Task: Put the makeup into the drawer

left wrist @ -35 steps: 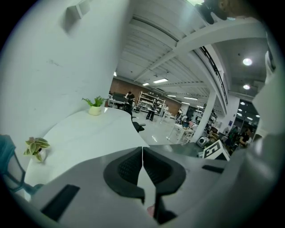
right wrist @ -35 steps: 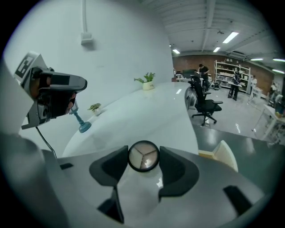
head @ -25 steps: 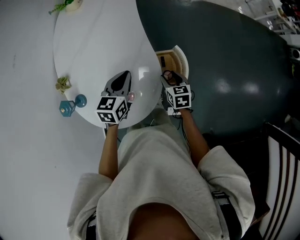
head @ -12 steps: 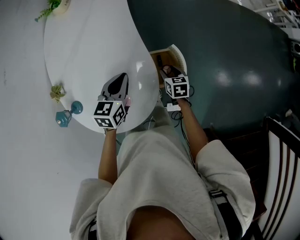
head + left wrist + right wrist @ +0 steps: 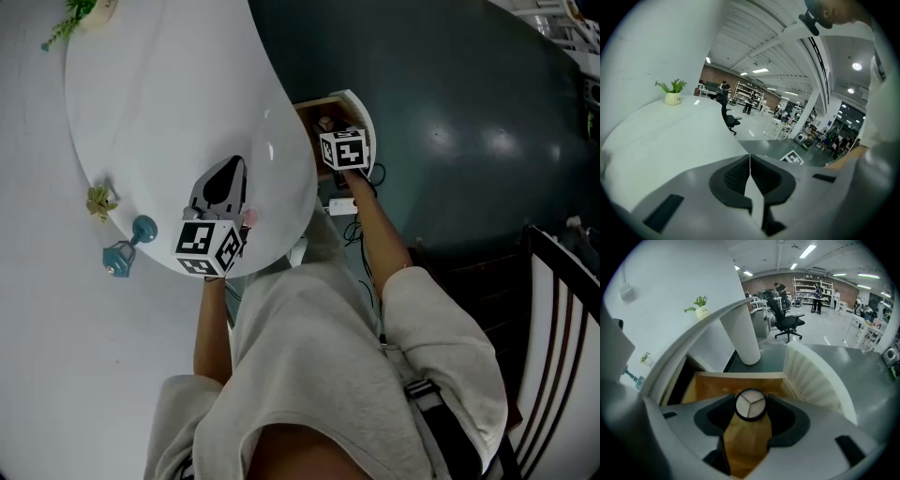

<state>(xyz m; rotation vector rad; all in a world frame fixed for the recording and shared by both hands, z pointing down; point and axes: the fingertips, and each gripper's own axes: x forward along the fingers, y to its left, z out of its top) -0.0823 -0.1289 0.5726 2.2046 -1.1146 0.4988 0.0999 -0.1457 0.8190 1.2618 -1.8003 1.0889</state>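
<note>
A potted plant (image 5: 70,14) stands at the white table's (image 5: 169,103) far edge, with a blue ornament (image 5: 127,248) beside its left edge. Under the right edge, the wooden drawer (image 5: 712,385) is open. The right gripper (image 5: 750,416), jaws part-open, clamps the round makeup compact (image 5: 750,405) over the drawer, lower than a second ago. The left gripper (image 5: 750,176) is closed and empty above the near edge

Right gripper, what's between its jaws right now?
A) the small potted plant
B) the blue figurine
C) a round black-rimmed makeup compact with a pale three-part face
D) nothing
C: in the right gripper view, the right gripper has its jaws pressed on either side of the round black-rimmed makeup compact, with the open wooden drawer behind it.
</note>
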